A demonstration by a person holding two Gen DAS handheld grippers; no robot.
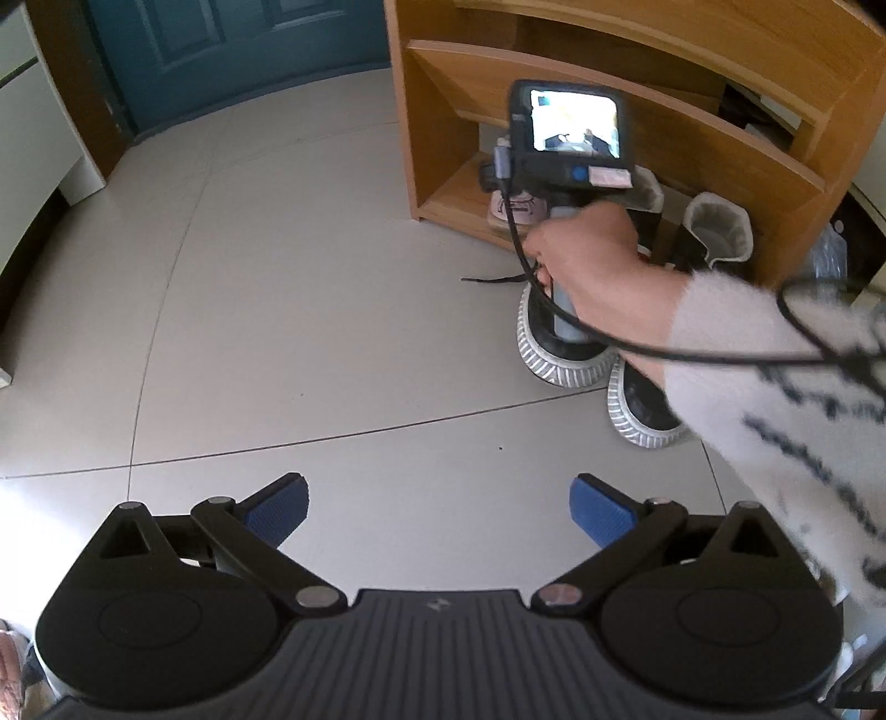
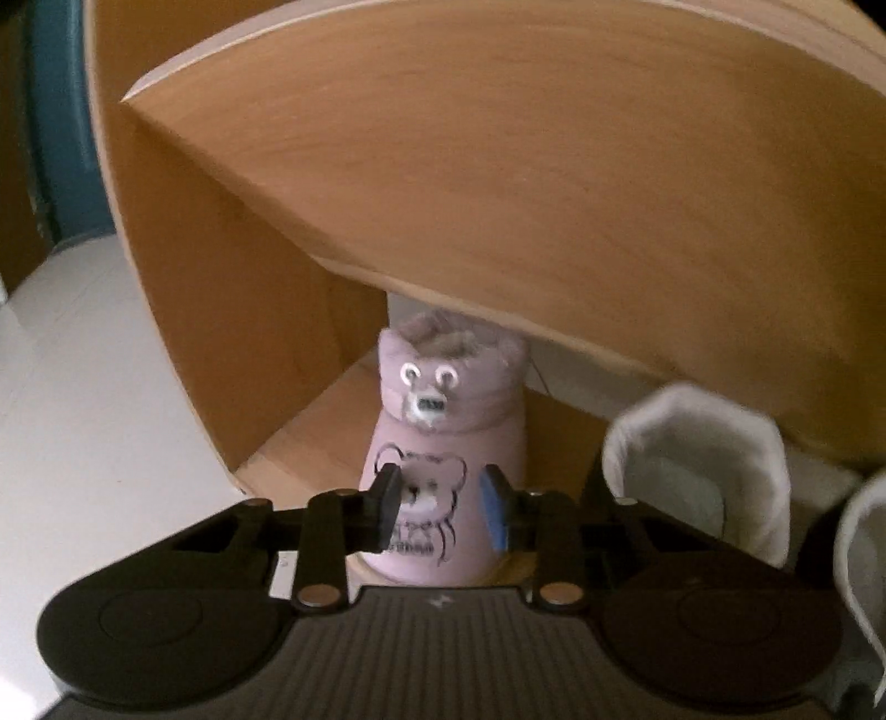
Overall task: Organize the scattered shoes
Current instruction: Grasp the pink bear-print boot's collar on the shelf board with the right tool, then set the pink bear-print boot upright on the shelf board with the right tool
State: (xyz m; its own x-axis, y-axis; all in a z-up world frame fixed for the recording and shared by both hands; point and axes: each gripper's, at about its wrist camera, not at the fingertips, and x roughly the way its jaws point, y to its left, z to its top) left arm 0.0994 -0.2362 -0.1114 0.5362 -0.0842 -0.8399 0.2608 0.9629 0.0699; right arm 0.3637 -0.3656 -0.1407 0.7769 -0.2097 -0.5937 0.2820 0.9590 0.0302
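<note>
A pink shoe with a bear drawing and fleece collar stands on the bottom shelf of the wooden rack. My right gripper is at its toe, fingers part-closed on either side; whether they touch is unclear. The left wrist view shows the right gripper's body at the rack, hiding most of the pink shoe. My left gripper is open and empty above the floor. Two black sneakers with white ribbed soles lie on the floor before the rack.
A black boot with white lining stands on the shelf right of the pink shoe, another at the far right. A blue door and white cabinet lie beyond grey floor tiles.
</note>
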